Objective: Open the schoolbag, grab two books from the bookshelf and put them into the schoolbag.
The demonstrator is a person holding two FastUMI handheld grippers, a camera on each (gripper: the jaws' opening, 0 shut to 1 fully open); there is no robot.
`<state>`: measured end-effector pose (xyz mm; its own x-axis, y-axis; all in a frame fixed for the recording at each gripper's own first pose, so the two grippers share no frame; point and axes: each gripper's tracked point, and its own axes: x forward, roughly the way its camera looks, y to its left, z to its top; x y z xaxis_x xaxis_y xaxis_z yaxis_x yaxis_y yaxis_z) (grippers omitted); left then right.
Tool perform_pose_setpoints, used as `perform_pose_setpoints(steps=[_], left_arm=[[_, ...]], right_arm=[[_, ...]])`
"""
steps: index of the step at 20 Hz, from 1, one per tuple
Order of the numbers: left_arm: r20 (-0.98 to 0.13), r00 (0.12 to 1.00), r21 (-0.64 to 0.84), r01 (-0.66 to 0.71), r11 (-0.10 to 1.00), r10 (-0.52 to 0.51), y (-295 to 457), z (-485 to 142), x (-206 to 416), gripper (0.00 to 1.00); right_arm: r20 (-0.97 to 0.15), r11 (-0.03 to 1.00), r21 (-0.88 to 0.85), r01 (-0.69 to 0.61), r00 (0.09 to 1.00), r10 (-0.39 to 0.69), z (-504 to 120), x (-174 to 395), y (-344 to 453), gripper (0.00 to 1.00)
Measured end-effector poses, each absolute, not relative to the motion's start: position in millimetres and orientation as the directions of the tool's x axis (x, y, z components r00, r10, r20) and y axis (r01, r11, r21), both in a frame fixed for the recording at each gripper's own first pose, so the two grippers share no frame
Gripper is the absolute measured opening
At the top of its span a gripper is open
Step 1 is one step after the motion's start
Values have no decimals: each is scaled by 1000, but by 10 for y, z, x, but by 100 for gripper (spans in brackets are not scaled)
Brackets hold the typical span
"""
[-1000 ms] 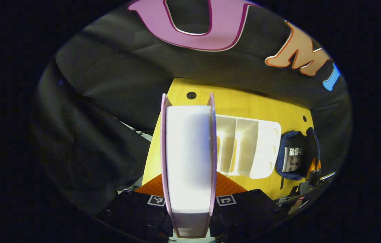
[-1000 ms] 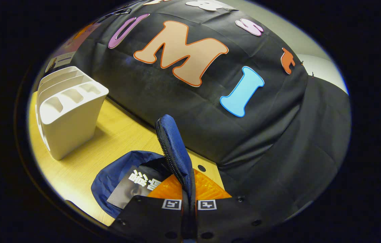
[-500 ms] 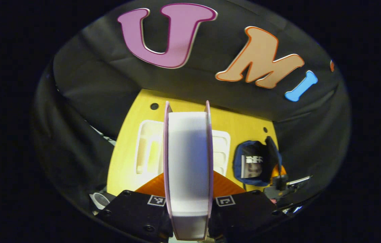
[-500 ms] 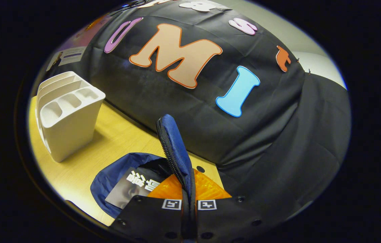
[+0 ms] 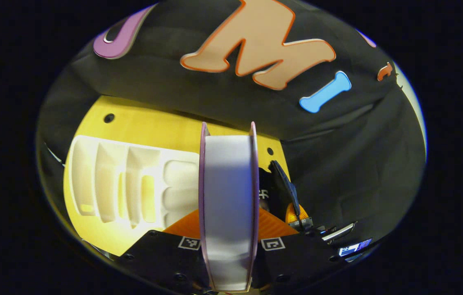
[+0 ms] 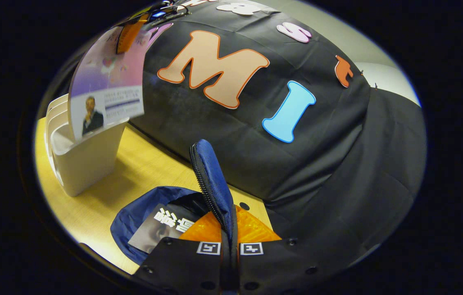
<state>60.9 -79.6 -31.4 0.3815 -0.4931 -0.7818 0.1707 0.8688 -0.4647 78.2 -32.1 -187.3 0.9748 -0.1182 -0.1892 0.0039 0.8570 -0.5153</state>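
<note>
Bookshelf [image 5: 133,180] first, since everything else sits relative to it: the white divided rack stands on the yellow desk [image 5: 166,127], and in the left gripper view it lies left of the carried book. Half a second ago it sat straight behind that book; a second ago it was to the right of it. So the left tool [image 5: 228,246] has swung rightward past the bookshelf, toward the schoolbag [image 5: 284,188].

The left tool is pinching a thick book [image 5: 228,196] by its covers, page block facing the camera, held upright between the two fingers. In the right gripper view this same book [image 6: 106,88] now hangs in the air above the bookshelf [image 6: 80,159], where a moment earlier there was only the rack.

Right of the bookshelf, well apart from it on the desk [image 6: 141,172], lies the blue schoolbag [image 6: 149,213]. The right tool [image 6: 230,250] is pressed together on the schoolbag's zipped flap [image 6: 212,184], holding it up so the mouth gapes; it has barely shifted across the frames. Inside the opening a first book [image 6: 162,227] with a dark cover already rests.

By my reading, the bag is open, one book is in, and the second is out of the bookshelf and on its way. What remains is to carry it further right from the bookshelf, over the held-open mouth, and lower it in beside the first without catching the flap.
</note>
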Motion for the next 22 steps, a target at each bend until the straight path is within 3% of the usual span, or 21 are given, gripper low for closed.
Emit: perform_pose_setpoints(steps=[5,10,18,22], left_arm=[[-763,286,-555,169,814,-580,-1457,-1079,447,38],[-718,293,-604,188,775,-631,-1930,-1641,444,37],[-568,256,-768,177,616,-782,-2701,-2046,458,37],[-512,247,-829,107,549,-823,-2761,-2164,417,37]], right_arm=[[-187,865,-502,20,974,-131,-1862,791,-309,4],[-191,879,-477,14,974,-120,-1865,800,-307,4],[-192,880,-474,-31,979,-69,-1933,801,-172,5],[-191,883,-465,-58,981,-37,-1943,833,-98,4]])
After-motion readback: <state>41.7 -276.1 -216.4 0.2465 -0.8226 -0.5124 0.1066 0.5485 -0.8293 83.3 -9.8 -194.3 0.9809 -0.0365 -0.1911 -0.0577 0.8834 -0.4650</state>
